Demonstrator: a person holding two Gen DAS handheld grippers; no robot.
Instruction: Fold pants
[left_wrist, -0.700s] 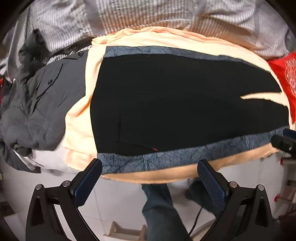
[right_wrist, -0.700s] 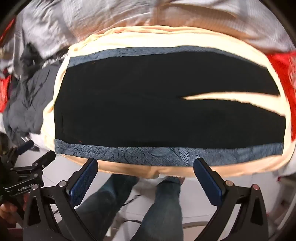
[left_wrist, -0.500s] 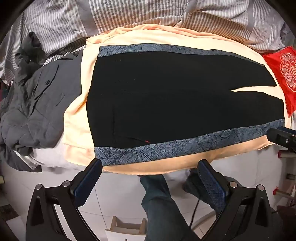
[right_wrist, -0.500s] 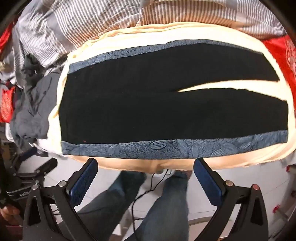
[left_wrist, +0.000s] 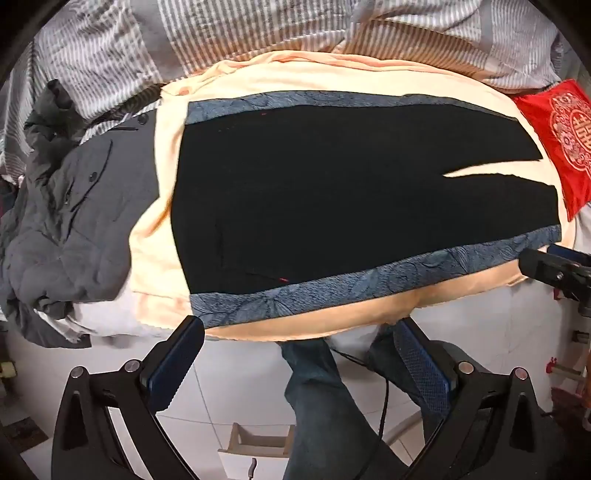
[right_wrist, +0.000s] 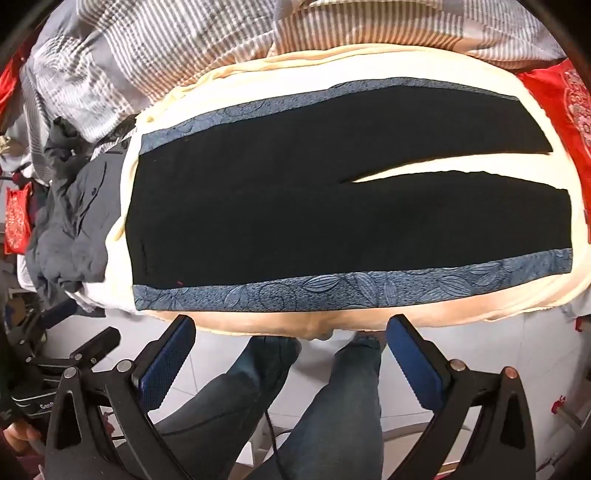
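Black pants (left_wrist: 332, 192) with blue patterned side stripes lie flat on a cream blanket (left_wrist: 295, 74), waistband to the left, legs to the right with a narrow gap between them. They also show in the right wrist view (right_wrist: 295, 221). My left gripper (left_wrist: 295, 354) is open and empty, held above the floor in front of the near stripe (left_wrist: 332, 291). My right gripper (right_wrist: 291, 354) is open and empty, also in front of the near edge. The right gripper's tip shows in the left wrist view (left_wrist: 554, 267).
A crumpled grey garment (left_wrist: 70, 221) lies left of the pants. A striped duvet (left_wrist: 258, 33) is behind. A red cushion (left_wrist: 561, 136) sits at the right. The person's jeans-clad legs (right_wrist: 295, 406) and white tiled floor are below.
Both grippers have pulled back and up slightly, so more of the bed and floor shows. The pants lie unchanged. Both stay open.
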